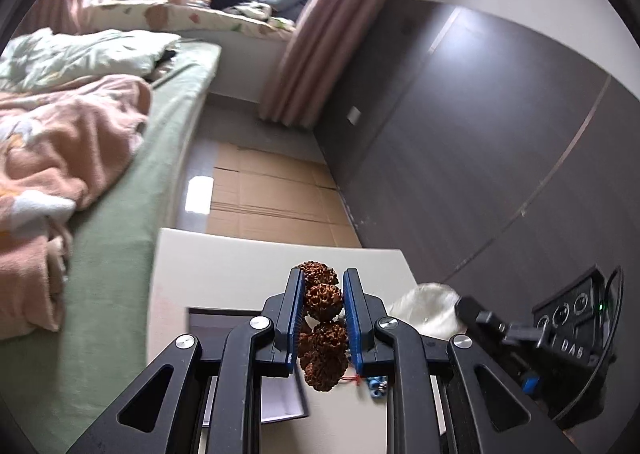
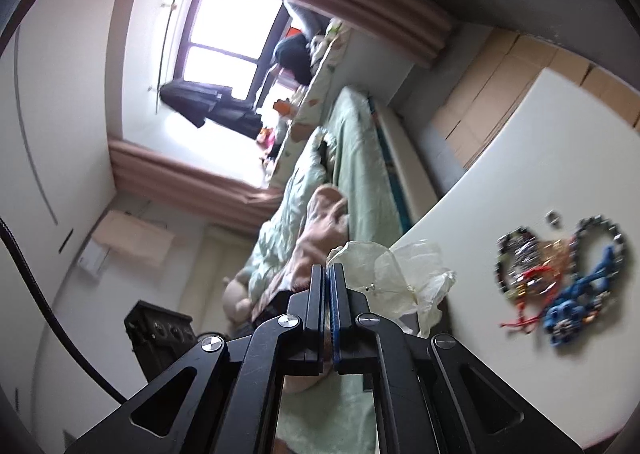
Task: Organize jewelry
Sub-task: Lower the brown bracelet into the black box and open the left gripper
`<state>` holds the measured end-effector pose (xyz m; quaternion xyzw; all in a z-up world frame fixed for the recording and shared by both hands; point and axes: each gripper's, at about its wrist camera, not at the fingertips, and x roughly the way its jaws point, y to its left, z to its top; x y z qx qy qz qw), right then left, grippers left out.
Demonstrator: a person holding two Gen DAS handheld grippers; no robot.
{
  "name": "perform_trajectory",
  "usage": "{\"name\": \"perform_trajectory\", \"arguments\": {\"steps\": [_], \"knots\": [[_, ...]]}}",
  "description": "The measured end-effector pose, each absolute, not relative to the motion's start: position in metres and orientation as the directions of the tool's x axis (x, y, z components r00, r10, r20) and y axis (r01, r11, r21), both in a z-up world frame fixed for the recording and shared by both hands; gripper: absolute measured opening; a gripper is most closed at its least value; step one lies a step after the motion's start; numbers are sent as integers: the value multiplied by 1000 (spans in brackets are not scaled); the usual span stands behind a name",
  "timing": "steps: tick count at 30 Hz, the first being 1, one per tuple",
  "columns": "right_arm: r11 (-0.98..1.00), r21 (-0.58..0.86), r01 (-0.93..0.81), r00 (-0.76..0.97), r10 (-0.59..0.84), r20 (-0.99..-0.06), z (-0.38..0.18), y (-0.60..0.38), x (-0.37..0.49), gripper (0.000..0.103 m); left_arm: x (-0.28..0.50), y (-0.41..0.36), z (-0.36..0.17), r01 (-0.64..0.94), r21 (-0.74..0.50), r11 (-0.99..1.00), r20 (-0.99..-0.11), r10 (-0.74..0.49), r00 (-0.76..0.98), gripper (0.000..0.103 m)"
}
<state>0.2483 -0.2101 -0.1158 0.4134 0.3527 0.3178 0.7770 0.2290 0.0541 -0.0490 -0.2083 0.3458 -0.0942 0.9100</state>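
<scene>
My left gripper (image 1: pixel 323 280) is shut on a bracelet of large brown knobbly beads (image 1: pixel 323 296), held above the white table (image 1: pixel 224 266); a red cord and small blue beads (image 1: pixel 374 384) hang from its lower end. My right gripper (image 2: pixel 329 272) is shut on the edge of a pale translucent pouch (image 2: pixel 404 274), held above the table edge. It also shows in the left wrist view (image 1: pixel 424 304). A heap of jewelry (image 2: pixel 560 278) lies on the white table (image 2: pixel 520 158): dark bead bracelets, a blue cord piece, red cord.
A dark open box (image 1: pixel 224 334) lies on the table under my left gripper. A bed with green sheet (image 1: pixel 132 254) and pink blanket stands left of the table. Cardboard (image 1: pixel 272 194) covers the floor beyond. A dark wardrobe wall (image 1: pixel 480 154) stands to the right.
</scene>
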Motion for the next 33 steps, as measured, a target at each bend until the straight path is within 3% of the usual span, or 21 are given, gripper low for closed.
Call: {"name": "perform_trajectory", "arguments": {"steps": [10,11,13,15,25,28,30,32,33], "knots": [[518,827,-220,414,817,-402,-140,-134,255,7,218,89,-54,-70,-456,887,-597,-247,763,20],[542,815,-206,391,809,-439,-148,-125,258,11,219,90,-57,-77,-455,887,-603,-244,760,20],[620,769,-159,351,763,-542,-163,-112,264,49,218,94,-61,-84,-466,881,-608,-249,754,20],[654,745,-133,353,733,-581,-172,-109,263,62,217,97,-65,-95,-459,883,-614,-239,752,20],[665,743,-81,440,692,-572,-153,-156,237,64,210,84,-76,-78,-497,864,-606,-281,744,21],[678,732,-66,464,670,-579,-146,-174,226,64,210,78,-82,-114,-461,880,-634,-237,736,23],[685,727,-55,479,657,-583,-143,-181,219,64,214,75,-93,-162,-412,897,-699,-197,687,39],[689,723,-46,494,645,-583,-140,-194,211,64,213,76,-104,-203,-392,897,-729,-169,663,83],[692,720,-45,502,639,-583,-138,-202,207,64,210,76,-105,-211,-383,899,-729,-154,667,91]]}}
